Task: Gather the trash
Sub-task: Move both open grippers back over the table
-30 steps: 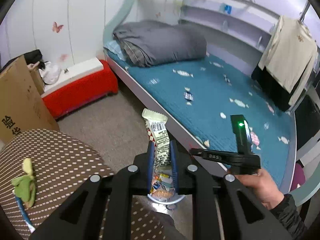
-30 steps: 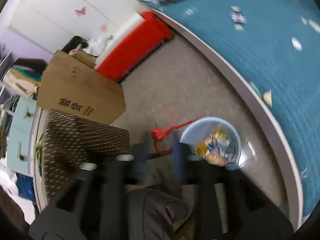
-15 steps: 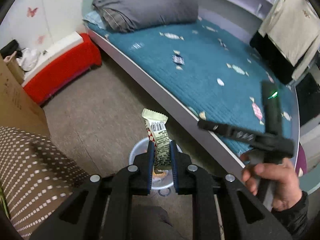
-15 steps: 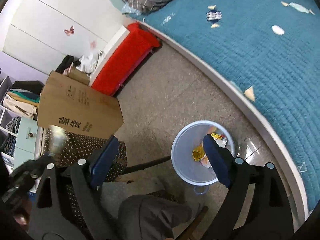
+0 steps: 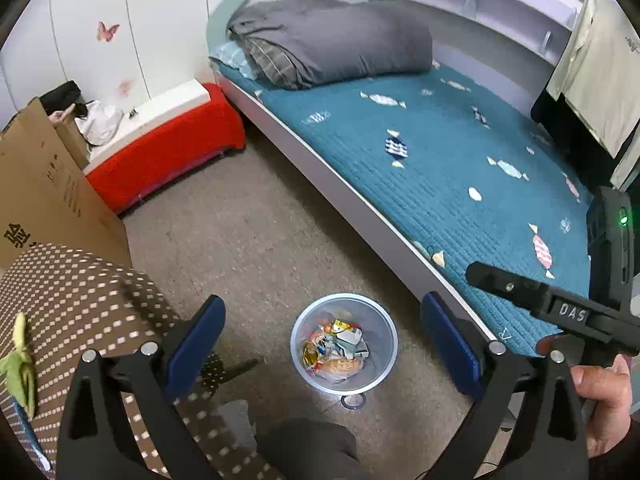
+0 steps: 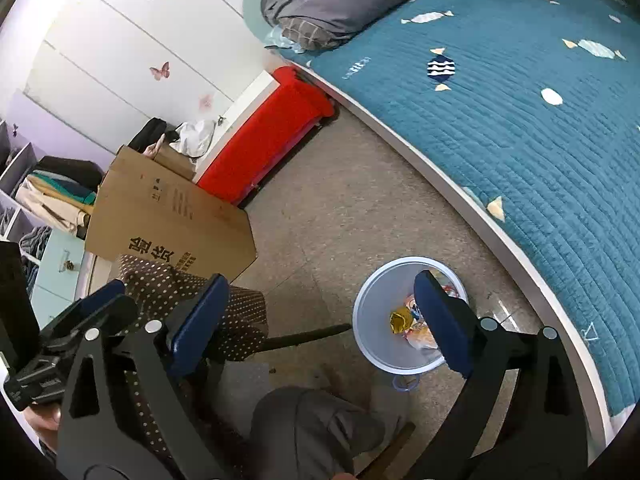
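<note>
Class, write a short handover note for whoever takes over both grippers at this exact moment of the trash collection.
Left gripper: jaws wide open, empty, above the bin.
Right gripper: jaws wide open, empty, bin by its right finger.
Bin stands on the floor beside the bed and holds several wrappers.
Done: nothing left in either gripper.
Left: a green scrap lies on the dotted chair; it looks like the next pick.

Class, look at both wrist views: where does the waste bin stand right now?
The waste bin stands on the floor beside the bed, low in the centre of the left wrist view. In the right wrist view it sits lower right, partly behind a finger.
</note>
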Motion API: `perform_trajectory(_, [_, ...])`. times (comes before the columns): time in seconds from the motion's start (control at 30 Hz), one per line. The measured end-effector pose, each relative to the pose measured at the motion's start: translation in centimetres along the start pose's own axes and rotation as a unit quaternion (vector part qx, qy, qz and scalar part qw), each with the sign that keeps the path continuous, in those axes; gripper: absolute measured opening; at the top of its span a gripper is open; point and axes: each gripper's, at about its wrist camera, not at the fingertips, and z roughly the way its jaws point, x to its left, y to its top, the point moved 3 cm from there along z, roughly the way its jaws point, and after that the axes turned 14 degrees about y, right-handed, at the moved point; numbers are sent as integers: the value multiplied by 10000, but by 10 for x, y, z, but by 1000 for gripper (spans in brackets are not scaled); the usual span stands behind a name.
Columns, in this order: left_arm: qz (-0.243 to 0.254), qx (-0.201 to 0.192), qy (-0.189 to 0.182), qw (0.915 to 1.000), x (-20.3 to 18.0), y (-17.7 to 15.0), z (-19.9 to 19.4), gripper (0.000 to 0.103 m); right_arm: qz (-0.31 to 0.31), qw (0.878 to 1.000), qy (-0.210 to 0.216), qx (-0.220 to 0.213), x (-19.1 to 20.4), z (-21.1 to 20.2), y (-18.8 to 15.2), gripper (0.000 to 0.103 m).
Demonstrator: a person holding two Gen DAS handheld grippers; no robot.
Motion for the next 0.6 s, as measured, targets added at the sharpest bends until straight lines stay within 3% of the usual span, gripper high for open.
perform_trajectory(0.6, [-492, -880, 30, 9949, 61, -19, -99, 96, -825, 9966, 85, -28, 105, -15, -20, 97])
